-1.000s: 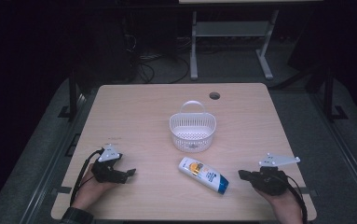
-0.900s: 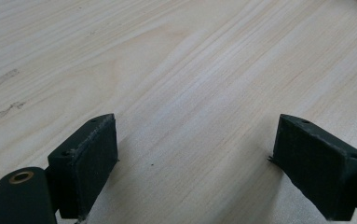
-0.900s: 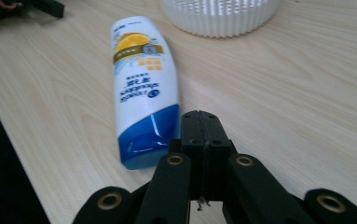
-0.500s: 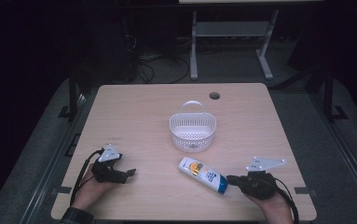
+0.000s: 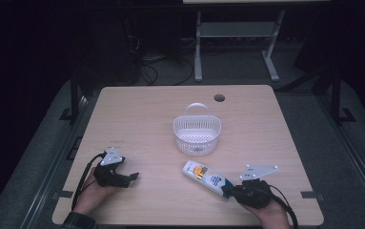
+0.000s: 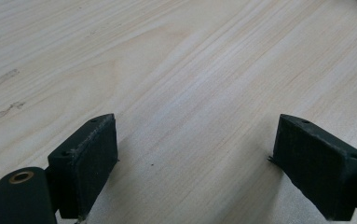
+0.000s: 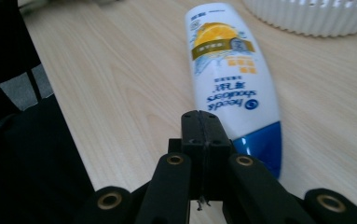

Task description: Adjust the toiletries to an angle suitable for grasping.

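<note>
A white shampoo bottle [image 5: 205, 176] with an orange label and a blue cap lies flat on the table front, right of centre. Its blue cap end [image 7: 260, 144] points at my right gripper [image 5: 228, 192], which is shut with nothing between its jaws and sits just beside the cap. In the right gripper view the shut jaw tips [image 7: 203, 127] lie close to the left of the bottle's [image 7: 229, 79] cap end. My left gripper [image 5: 131, 178] rests at the front left, open, with bare wood between its pads [image 6: 90, 158].
A white perforated basket [image 5: 197, 132] with a raised handle stands at the table's middle, behind the bottle; its ribbed wall [image 7: 316, 18] shows in the right gripper view. A round cable hole [image 5: 219, 98] lies near the far edge. Table edges drop to dark floor.
My right gripper has slid left along the front edge, from the table's right side up to the bottle's blue cap. The left gripper has stayed put.
</note>
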`<state>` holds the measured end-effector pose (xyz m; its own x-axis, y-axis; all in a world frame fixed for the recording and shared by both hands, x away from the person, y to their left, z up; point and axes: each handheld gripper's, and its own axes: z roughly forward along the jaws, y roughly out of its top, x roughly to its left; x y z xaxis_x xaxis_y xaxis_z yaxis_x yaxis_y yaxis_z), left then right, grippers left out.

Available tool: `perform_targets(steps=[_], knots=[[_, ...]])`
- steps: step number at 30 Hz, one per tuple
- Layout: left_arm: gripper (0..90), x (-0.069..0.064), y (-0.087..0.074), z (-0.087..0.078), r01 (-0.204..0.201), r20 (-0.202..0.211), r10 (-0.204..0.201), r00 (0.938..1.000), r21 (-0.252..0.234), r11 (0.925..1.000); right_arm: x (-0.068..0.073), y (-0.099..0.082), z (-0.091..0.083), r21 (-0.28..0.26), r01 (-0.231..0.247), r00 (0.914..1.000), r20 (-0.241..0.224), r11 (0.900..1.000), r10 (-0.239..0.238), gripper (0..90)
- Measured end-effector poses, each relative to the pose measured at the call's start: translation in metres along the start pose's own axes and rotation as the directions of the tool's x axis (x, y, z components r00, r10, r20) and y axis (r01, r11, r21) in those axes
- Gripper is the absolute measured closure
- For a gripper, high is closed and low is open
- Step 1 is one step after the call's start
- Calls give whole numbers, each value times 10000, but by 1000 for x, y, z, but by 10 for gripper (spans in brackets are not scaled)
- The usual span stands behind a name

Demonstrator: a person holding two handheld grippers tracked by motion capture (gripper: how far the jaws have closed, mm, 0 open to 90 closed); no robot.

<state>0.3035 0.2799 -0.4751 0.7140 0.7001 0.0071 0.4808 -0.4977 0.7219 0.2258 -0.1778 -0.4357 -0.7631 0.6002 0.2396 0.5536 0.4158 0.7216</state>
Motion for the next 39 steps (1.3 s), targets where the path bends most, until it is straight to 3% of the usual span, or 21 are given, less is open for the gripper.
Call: perform_targets(steps=[15,29,39], knots=[[130,0,0,0,13,-1,-13,10000,-13,10000,9,-2,17,548,249,9990,-391,9982,-228,895],[131,0,0,0,27,-2,-27,10000,-13,10000,1,-7,21,992,155,9998,-111,9949,-144,895],[131,-1,0,0,35,-1,-35,10000,-22,10000,-8,-7,16,849,10,9998,173,9964,-25,895]])
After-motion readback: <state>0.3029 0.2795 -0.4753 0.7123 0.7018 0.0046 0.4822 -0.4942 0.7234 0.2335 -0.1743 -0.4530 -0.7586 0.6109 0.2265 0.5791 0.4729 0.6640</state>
